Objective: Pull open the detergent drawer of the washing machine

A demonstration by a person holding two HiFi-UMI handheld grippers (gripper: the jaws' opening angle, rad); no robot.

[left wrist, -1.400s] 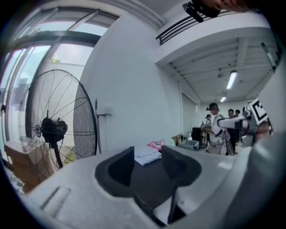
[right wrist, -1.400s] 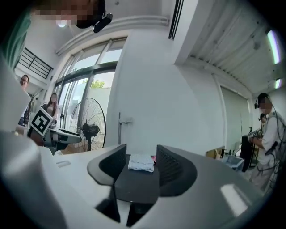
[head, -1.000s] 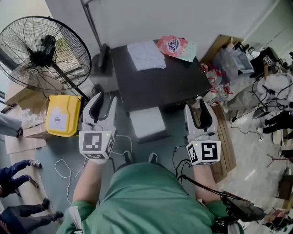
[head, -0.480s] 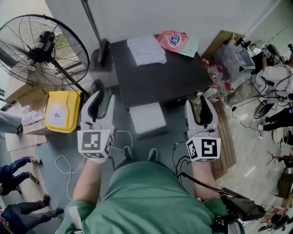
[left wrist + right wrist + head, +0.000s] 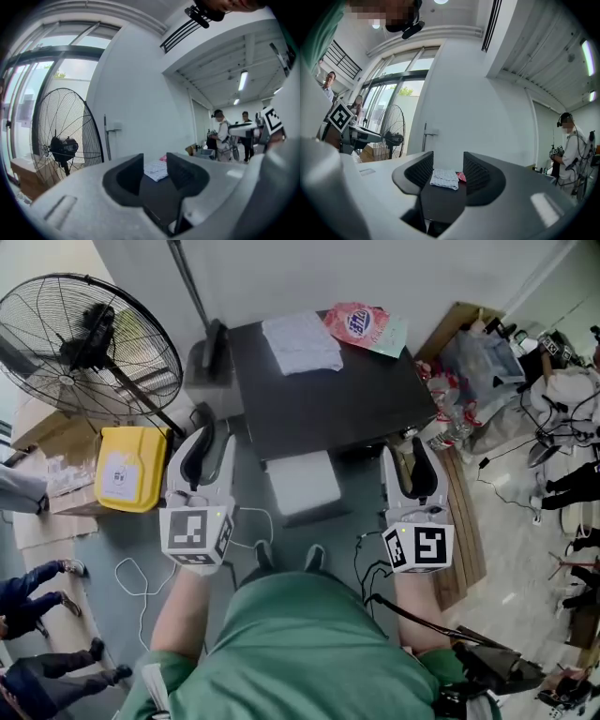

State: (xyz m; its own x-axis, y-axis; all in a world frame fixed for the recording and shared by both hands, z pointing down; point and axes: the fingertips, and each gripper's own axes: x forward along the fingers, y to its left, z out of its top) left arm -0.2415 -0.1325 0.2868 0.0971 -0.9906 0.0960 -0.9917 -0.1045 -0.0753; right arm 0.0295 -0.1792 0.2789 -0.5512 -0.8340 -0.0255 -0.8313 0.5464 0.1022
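The washing machine (image 5: 328,399) is a dark-topped box against the white wall in the head view. A white rectangular part (image 5: 300,486) juts out from its front edge, between my two grippers. On the top lie a white cloth (image 5: 300,341) and a pink detergent bag (image 5: 361,326). My left gripper (image 5: 211,442) hangs in front of the machine's left corner, open with nothing between its jaws. My right gripper (image 5: 410,454) is at the machine's right front corner, also open and empty. Each gripper view looks level across the dark top to the cloth (image 5: 157,169) (image 5: 444,178).
A large standing fan (image 5: 84,343) and a yellow container (image 5: 122,479) are to the left. A wooden board (image 5: 464,521) and bags (image 5: 478,362) crowd the right side. Cables (image 5: 141,577) lie on the floor. Bystanders' legs (image 5: 37,587) show at lower left.
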